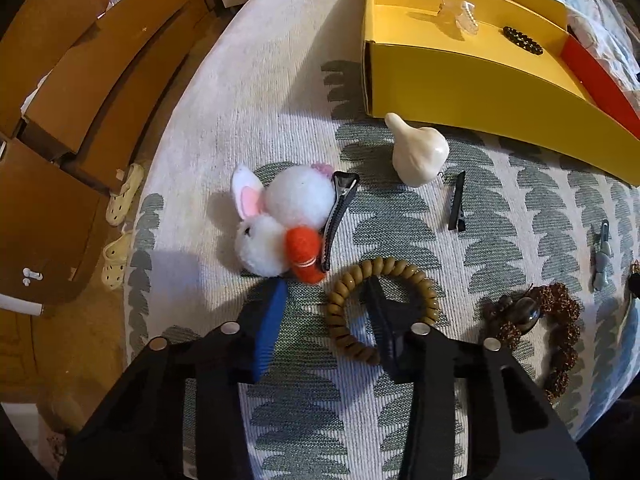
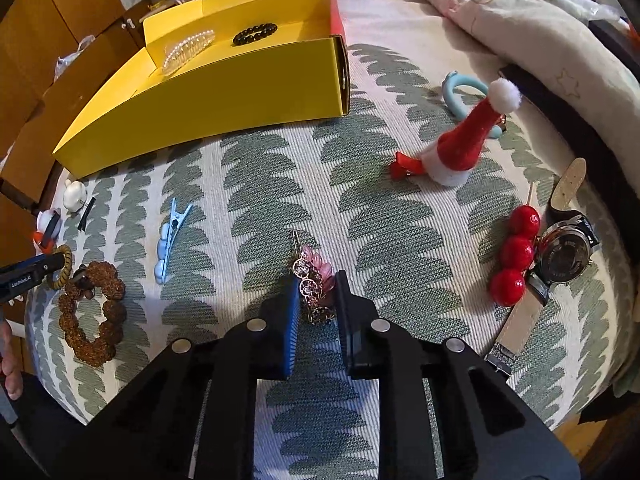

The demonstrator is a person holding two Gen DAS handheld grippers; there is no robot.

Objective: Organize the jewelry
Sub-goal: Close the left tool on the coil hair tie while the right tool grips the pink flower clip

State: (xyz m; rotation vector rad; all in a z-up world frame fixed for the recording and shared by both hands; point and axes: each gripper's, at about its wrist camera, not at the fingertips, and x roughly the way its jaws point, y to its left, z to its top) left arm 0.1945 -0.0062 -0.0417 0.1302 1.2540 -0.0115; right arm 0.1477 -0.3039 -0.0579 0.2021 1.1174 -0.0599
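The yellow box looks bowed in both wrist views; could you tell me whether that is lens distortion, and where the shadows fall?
Left wrist view: fisheye bends the yellow box; the left claw shadows the cloth leftward. Right wrist view: the same bowing, dark corners, shadow left of the right claw.

both wrist views look forward and down along their fingers, close over the patterned cloth (image 1: 280, 92), the right from further right, sharing the yellow box (image 1: 460, 80) and brown bead bracelet (image 2: 94, 312).
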